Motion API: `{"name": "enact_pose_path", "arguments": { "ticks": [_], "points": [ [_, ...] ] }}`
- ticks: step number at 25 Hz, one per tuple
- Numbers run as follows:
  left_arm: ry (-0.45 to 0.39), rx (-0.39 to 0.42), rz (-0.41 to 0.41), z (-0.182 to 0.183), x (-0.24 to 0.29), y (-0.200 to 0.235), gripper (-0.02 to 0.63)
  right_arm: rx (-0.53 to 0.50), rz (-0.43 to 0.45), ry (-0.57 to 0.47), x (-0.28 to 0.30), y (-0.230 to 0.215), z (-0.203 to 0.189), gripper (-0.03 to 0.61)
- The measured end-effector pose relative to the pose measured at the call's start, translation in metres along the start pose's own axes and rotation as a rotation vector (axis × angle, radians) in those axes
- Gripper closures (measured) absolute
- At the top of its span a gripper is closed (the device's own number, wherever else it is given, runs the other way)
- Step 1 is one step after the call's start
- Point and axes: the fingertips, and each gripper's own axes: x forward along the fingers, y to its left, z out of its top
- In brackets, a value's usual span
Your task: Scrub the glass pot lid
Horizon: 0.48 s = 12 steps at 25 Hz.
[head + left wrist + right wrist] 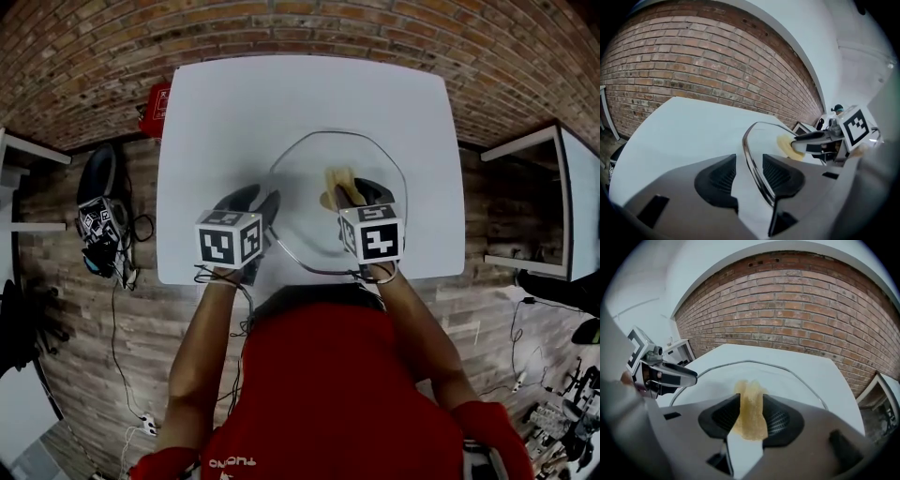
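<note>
Glass lid (309, 202): on the white tabletop (234, 112), near its front edge. Left gripper (749, 174): jaws apart, straddling the lid's rim without pinching it, likely placed to steady it. Right gripper (751, 417): clamped on a yellow sponge (749, 397), held over the glass for scrubbing.

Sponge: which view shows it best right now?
The right gripper view: the sponge fills the centre, pinched between the right gripper's pads. The head view shows only its top over the glass lid; the left gripper view shows it small, far off.
</note>
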Motion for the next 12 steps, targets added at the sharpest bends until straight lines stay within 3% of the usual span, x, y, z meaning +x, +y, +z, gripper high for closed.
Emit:
{"name": "enact_pose_path", "arguments": {
  "ticks": [4,8,12],
  "points": [
    [0.026,-0.019,0.003,-0.003,0.007,0.001,0.444,-0.016,0.012,0.025,0.005,-0.001,-0.004,0.431],
    [0.028,-0.045,-0.015,-0.002,0.011,0.001,0.446,-0.051,0.01,0.044,0.009,0.0,-0.005,0.486],
    [0.017,-0.037,-0.026,0.001,0.014,-0.003,0.5,-0.037,0.028,0.034,0.006,0.005,-0.001,0.522]
  ]
}}
